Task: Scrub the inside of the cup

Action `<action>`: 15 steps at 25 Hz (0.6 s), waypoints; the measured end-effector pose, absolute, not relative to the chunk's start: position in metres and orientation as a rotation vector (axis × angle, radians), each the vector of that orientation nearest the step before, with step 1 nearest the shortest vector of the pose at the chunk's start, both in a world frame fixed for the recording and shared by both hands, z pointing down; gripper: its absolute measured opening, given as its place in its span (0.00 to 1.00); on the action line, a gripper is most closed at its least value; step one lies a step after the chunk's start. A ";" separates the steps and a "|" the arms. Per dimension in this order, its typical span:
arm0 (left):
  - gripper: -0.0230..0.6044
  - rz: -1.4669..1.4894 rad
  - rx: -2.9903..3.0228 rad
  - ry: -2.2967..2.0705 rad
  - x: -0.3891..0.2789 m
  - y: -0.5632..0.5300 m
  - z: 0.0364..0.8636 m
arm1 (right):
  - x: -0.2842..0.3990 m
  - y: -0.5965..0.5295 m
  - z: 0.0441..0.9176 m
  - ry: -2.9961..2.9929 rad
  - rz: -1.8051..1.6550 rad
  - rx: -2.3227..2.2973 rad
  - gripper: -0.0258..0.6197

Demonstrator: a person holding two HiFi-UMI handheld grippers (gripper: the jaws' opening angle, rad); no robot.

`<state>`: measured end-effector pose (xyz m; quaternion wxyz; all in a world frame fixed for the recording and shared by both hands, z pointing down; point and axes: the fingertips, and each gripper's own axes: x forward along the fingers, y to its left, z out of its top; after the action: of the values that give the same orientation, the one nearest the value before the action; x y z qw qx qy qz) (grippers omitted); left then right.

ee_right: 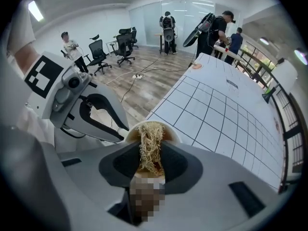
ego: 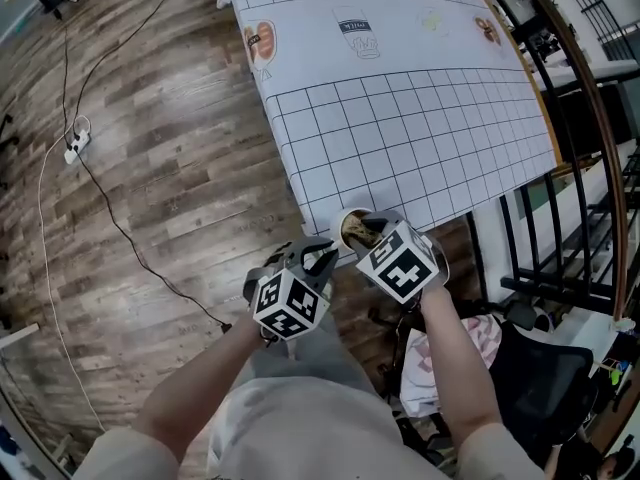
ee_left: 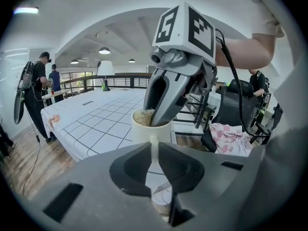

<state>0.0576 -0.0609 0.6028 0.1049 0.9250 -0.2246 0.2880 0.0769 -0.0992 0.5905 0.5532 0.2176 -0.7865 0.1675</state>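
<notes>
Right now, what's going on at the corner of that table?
A person holds a tool in each hand. The left tool is clamped on the handle of a white cup at the near corner of the table. The right tool grips a straw-coloured scrubber and points down into the cup, with the scrubber inside it.

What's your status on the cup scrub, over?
Left claw shut on cup by its handle. Right claw shut on scrubber, tips down inside cup. Nothing in the way.
</notes>
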 end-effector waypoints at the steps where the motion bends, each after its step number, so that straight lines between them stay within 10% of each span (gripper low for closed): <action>1: 0.12 0.848 2.722 -0.658 0.059 -0.062 0.602 | 0.078 -0.100 0.592 -1.846 0.397 0.505 0.22; 15: 0.12 0.771 2.731 -0.706 0.055 -0.063 0.602 | 0.085 -0.102 0.556 -1.860 0.329 0.534 0.20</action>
<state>0.0549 -0.0626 0.6022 0.1083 0.9284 -0.2400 0.2622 0.0854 -0.1018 0.5557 0.5558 0.2260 -0.7878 0.1394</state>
